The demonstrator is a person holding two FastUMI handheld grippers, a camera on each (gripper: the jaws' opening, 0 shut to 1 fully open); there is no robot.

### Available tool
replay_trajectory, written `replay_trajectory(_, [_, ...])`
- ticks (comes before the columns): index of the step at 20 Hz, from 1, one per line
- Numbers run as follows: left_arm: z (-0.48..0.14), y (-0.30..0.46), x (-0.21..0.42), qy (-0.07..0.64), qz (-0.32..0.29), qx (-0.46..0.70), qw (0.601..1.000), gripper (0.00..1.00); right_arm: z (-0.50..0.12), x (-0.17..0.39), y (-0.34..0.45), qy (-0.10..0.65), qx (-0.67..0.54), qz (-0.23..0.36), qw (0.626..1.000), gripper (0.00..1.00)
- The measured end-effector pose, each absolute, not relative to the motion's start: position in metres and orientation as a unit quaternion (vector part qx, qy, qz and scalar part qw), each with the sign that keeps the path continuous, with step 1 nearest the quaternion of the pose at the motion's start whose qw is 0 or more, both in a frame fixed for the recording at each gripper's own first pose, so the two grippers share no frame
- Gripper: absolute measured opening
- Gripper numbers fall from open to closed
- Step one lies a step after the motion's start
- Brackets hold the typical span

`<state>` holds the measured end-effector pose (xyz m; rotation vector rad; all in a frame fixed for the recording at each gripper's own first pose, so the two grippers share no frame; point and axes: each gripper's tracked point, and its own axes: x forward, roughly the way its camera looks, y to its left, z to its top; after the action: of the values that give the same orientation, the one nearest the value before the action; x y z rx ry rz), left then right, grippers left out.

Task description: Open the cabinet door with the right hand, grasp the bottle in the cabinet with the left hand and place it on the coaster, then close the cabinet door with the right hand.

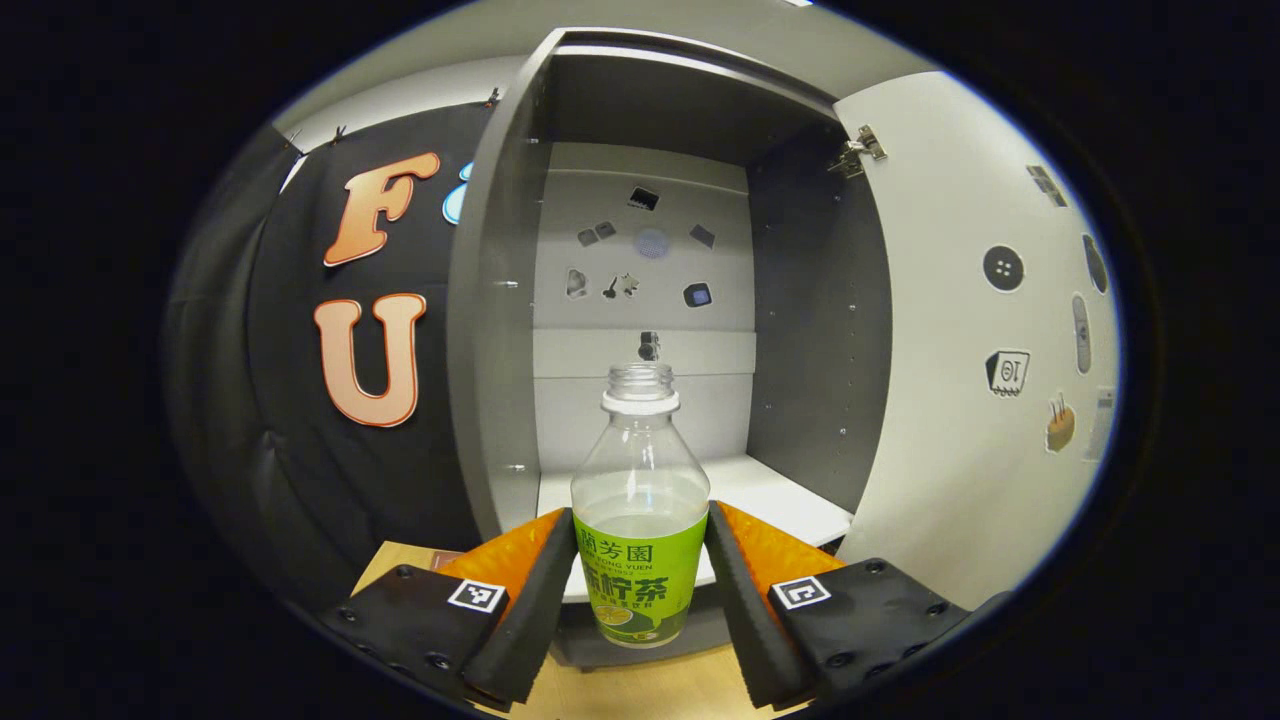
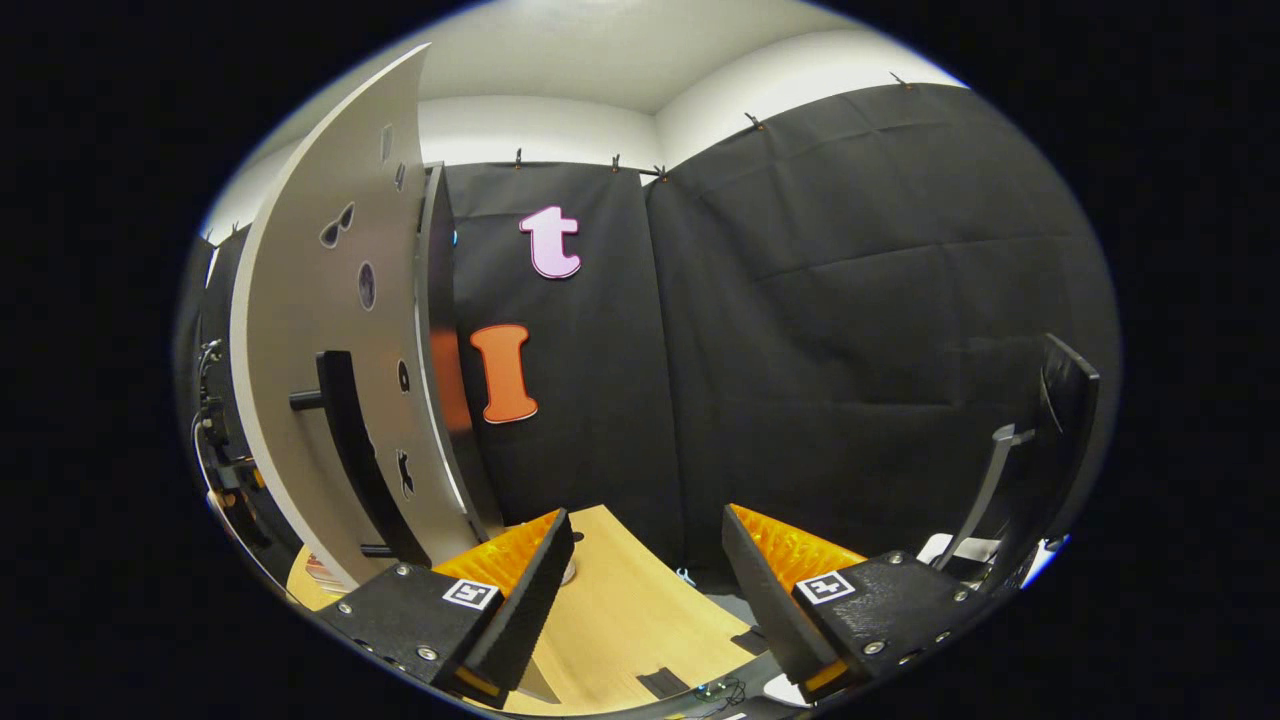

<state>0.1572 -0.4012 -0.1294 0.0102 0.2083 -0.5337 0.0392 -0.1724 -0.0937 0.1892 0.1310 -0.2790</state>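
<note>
A clear bottle (image 1: 640,480) with a green label and no cap stands upright between the fingers of my left gripper (image 1: 640,600), which is shut on it at label height. The bottle hangs just in front of the open grey cabinet (image 1: 495,350), its base level with the front edge of the white shelf (image 1: 785,495). The cabinet door (image 1: 960,350) is swung wide open on the right. In the right gripper view the same door (image 2: 300,350) with its dark bar handle (image 2: 345,450) stands at the left, apart from my right gripper (image 2: 645,590), which is open and holds nothing.
A light wooden table (image 2: 620,620) lies below both grippers. Small stickers dot the cabinet's back panel (image 1: 650,245) and the door's inner face. A dark chair (image 2: 1050,450) stands at the far right, off the table's edge.
</note>
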Motion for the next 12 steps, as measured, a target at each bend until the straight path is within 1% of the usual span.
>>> replay_trajectory(8, [-0.194,-0.312,0.100,0.126,-0.247,0.014,0.961,0.81,-0.088,0.025,-0.148,0.067,0.094,-0.135,0.984,0.93])
replay_trajectory(10, [-0.212,-0.294,0.087,0.114,-0.251,0.017,0.961,0.82,-0.087,0.021,-0.140,0.068,0.093,-0.130,0.985,0.93])
replay_trajectory(12, [-0.237,-0.276,0.075,0.109,-0.252,0.028,0.961,0.82,-0.084,0.018,-0.129,0.067,0.090,-0.125,0.986,0.93])
